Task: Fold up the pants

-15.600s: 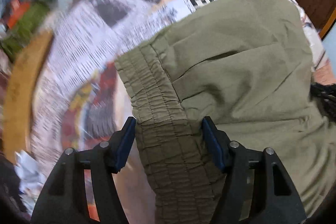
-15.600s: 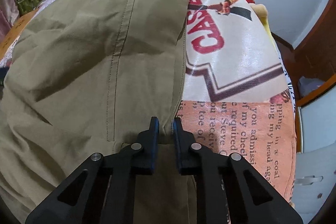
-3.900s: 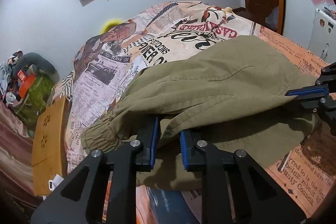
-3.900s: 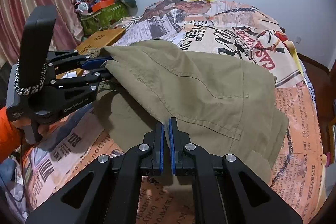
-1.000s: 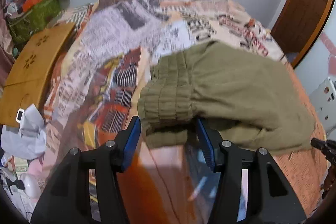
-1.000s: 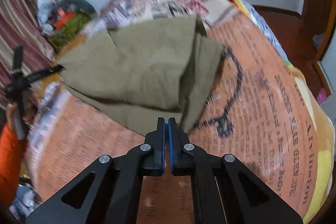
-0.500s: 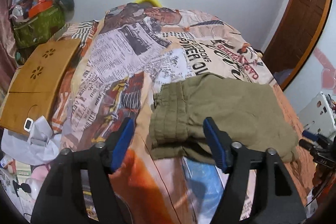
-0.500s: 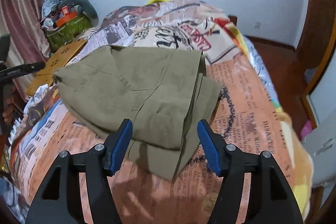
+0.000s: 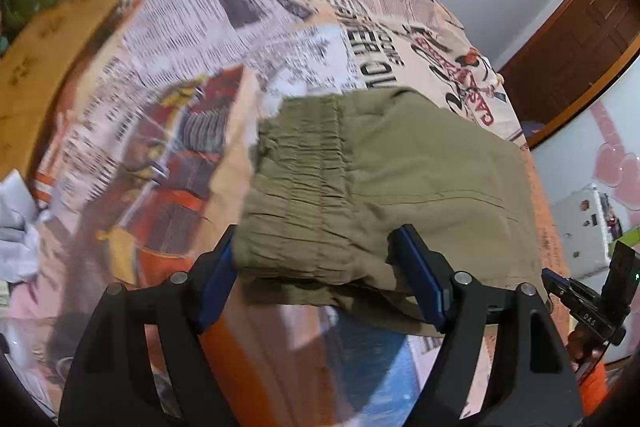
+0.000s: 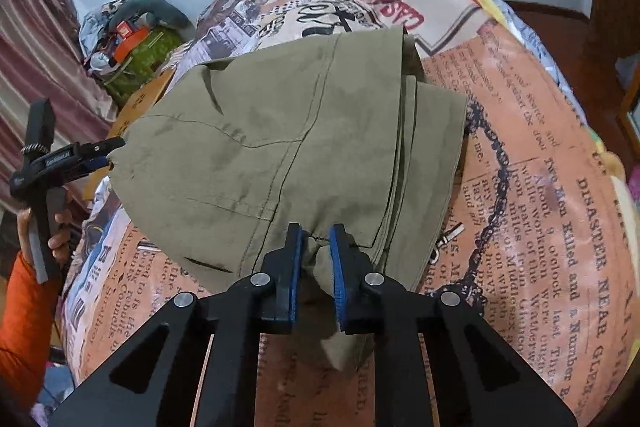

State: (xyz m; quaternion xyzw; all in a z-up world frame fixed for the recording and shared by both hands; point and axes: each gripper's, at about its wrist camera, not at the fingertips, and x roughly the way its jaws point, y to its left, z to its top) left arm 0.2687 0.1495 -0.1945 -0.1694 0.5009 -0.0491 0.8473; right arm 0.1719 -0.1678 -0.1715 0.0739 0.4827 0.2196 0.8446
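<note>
Closing my right gripper (image 10: 314,239) on the folded pants' (image 10: 280,139) hem while my left gripper (image 9: 316,255) opens, straddling the waistband (image 9: 296,195).

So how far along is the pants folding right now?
The olive pants already lie doubled into a stacked bundle on the bedspread. The right gripper is closing on the near edge; the left gripper is opening around the elastic waistband. Probably one more fold remains.
</note>
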